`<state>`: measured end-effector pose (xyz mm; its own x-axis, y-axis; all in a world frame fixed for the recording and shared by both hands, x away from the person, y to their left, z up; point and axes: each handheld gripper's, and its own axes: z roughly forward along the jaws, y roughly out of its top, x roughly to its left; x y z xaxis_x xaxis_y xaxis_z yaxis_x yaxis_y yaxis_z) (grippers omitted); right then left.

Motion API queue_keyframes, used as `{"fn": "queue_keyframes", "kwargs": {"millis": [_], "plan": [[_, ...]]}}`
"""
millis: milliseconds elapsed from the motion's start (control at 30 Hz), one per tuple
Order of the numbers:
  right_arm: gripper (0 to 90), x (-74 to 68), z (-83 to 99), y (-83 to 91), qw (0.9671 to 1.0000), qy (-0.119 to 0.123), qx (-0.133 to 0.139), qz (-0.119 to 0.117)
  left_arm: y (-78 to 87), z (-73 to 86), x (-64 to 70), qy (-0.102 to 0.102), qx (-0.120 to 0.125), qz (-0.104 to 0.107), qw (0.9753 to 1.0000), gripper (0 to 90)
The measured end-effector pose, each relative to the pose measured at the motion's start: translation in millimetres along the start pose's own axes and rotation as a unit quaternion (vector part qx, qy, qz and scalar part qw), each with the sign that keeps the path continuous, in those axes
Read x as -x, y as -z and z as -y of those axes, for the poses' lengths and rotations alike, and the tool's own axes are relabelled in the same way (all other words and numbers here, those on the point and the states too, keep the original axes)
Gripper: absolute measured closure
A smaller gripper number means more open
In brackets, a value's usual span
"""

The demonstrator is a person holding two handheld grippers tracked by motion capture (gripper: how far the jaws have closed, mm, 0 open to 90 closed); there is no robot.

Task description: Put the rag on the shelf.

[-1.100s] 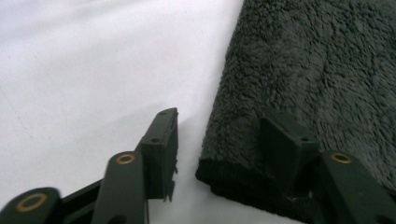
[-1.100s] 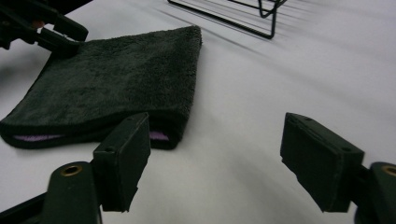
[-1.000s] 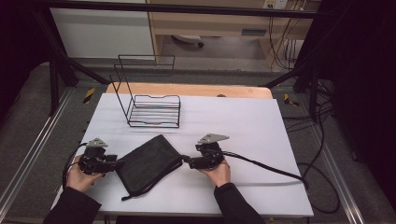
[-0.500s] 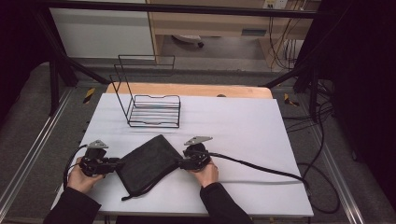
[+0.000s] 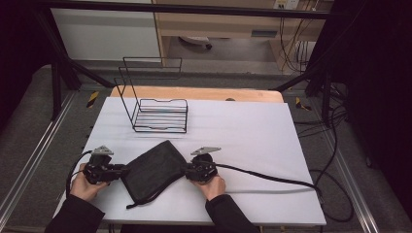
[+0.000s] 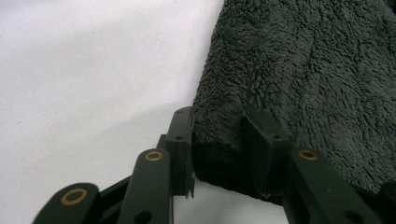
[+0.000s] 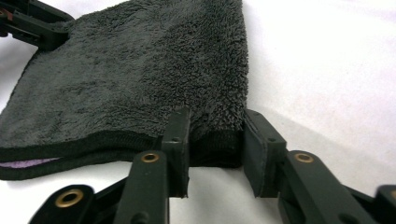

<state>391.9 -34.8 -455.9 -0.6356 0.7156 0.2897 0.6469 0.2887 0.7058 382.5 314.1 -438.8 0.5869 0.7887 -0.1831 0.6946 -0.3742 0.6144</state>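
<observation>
On the white counter [image 5: 252, 141], high view, a dark grey fleecy cloth [image 5: 153, 170] lies flat, long axis between left gripper [image 5: 116, 172] and right gripper [image 5: 187, 170]. Left gripper view: fingers [image 6: 180, 140] straddle its corner, grip uncertain. Right gripper view: fingers [image 7: 177, 140] likewise straddle its hem.

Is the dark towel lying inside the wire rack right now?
No, the dark towel lies flat on the white table, nearer the person than the wire rack and apart from it.
</observation>
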Motion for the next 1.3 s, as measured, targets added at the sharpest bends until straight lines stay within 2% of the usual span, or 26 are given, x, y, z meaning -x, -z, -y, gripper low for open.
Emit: {"fn": "queue_keyframes", "kwargs": {"millis": [133,267,433,567,767,900,1067,1200,1233,1300], "plan": [[74.7,0.5,-1.0,0.5,0.9999,-0.004,-0.004,-0.012,1.2,-1.7,1.8,0.000,-0.004,0.002,1.0000,70.6],[80.0,3.2,-3.4,1.5,0.9996,0.006,-0.009,-0.025,3.7,-2.4,1.3,0.003,-0.005,0.007,1.0000,77.1],[81.5,5.8,-6.7,4.2,0.9993,0.020,-0.006,-0.032,9.6,-3.6,3.7,0.007,0.006,0.015,0.9998,79.8],[82.1,7.0,-14.7,12.9,0.9989,0.023,-0.004,-0.041,16.0,-5.0,7.8,0.010,0.018,0.022,0.9995,80.3],[82.4,10.2,-21.9,23.1,0.9987,0.036,-0.016,-0.034,16.5,-8.6,18.7,0.010,0.022,0.034,0.9991,80.4],[82.3,13.1,-25.8,31.9,0.9984,0.042,-0.025,-0.029,12.8,-10.7,30.1,0.013,0.026,0.043,0.9987,80.4],[82.3,30.3,-30.8,54.4,0.9985,0.040,-0.034,-0.016,3.2,-14.8,55.4,0.013,0.026,0.062,0.9977,80.2],[82.2,39.5,-32.5,62.1,0.9978,0.052,-0.039,-0.009,-3.2,-17.1,79.1,0.003,0.027,0.058,0.9979,80.0],[82.1,45.2,-35.2,64.5,0.9973,0.063,-0.038,-0.007,-4.2,-17.2,83.7,0.002,0.028,0.059,0.9979,79.9],[82.1,47.7,-37.1,64.2,0.9968,0.072,-0.035,-0.006,-6.4,-16.3,91.9,-0.003,0.030,0.053,0.9981,79.8]]}}
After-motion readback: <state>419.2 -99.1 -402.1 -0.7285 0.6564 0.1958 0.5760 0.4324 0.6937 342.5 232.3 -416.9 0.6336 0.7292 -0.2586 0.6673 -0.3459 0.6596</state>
